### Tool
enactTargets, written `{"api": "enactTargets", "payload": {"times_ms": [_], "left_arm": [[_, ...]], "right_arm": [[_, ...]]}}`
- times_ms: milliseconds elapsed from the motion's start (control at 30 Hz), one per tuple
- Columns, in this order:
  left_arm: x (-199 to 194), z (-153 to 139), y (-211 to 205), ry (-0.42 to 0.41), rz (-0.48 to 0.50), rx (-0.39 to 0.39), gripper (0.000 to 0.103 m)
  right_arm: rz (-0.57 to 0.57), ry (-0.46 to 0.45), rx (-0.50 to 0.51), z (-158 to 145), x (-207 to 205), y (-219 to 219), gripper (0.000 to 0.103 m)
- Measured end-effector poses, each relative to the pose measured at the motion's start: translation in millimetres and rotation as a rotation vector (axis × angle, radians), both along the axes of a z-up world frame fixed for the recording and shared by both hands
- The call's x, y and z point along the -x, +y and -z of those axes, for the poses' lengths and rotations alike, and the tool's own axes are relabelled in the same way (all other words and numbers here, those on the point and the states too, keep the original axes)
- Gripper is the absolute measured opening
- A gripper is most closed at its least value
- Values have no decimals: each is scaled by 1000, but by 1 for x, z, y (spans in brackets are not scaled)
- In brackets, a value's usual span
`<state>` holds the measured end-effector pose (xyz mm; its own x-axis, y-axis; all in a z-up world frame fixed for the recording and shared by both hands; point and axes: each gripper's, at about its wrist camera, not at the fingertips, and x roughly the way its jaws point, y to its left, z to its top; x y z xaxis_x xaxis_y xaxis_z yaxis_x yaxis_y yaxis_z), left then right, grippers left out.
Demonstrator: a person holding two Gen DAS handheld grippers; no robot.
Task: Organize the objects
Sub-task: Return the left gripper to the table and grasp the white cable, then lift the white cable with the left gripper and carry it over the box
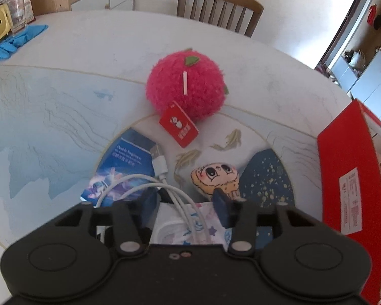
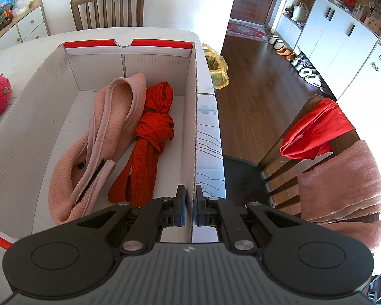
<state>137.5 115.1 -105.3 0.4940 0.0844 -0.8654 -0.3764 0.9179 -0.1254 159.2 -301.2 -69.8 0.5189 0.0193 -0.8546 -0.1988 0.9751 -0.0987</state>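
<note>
Pink fleece (image 2: 94, 137), red scarf (image 2: 149, 137) inside box (image 2: 193, 127)

My left gripper (image 1: 185, 198) sits low over the table (image 1: 89, 50), jaws spread wide w/ a white USB cable (image 1: 162, 167) looped btwn them; can't tell if the fingers touch it. Under the cable there's a blue booklet (image 1: 124, 162) on the left and a small pouch w/ cartoon print (image 1: 188, 226) right below. A little cartoon-face doll (image 1: 213, 178) lies just beside my right finger. Further out, a pink plush fruit (image 1: 186, 84) w/ a red tag (image 1: 179, 124). Red box (image 1: 343, 157) at right edge.
</note>
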Motion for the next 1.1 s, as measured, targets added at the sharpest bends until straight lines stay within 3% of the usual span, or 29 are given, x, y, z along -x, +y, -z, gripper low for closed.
{"api": "enactTargets", "payload": {"times_ms": [233,433,1100], "left_arm": [[2,6,-1,14,8,-26,24],[12,-4,0,-12,25,-18,13],[63,-57,-6,-97,112,65,4]], "right_arm": [[0,0,-1,0,0,0,6],[0,0,0,0,0,0,6],[-1,-2,-11,1,-3,0,6]]}}
